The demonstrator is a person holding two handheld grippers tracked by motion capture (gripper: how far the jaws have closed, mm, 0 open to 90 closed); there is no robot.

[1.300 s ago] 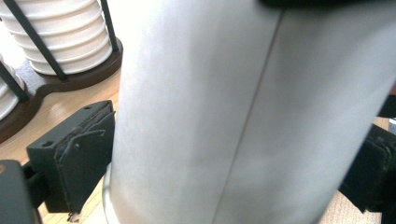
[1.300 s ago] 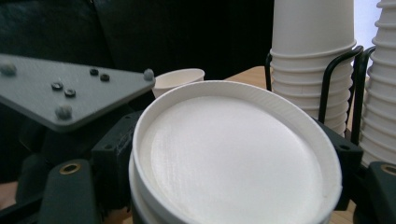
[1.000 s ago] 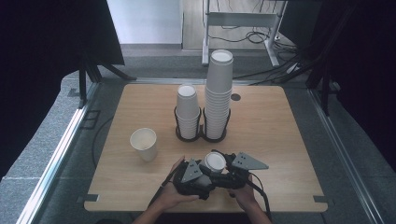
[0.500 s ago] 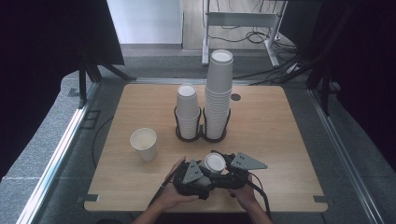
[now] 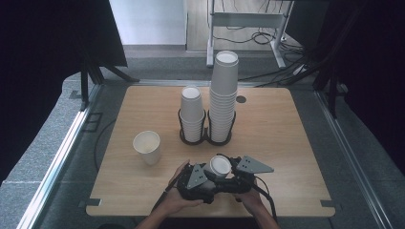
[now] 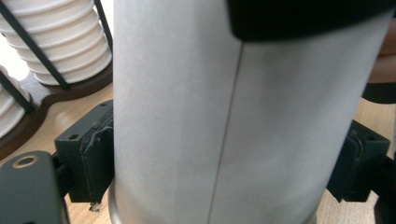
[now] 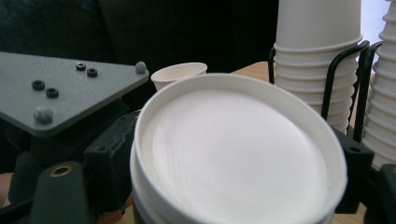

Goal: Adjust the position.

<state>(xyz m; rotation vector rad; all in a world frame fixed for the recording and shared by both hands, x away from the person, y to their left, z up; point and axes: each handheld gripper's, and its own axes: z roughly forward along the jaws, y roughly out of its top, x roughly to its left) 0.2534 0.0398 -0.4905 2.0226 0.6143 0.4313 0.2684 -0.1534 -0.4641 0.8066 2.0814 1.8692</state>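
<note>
— Where did we have the cup?

— Near the table's near edge, between our two grippers. The left gripper had just been closing, and its pads pressed the cup's wall low down from both sides. The right gripper sat around the rim; its jaws had just eased wider, and we could not tell whether they gripped.

— And beyond?

— A loose cup stood to the left. Farther off, the rack held a short stack and a tall stack.
</note>
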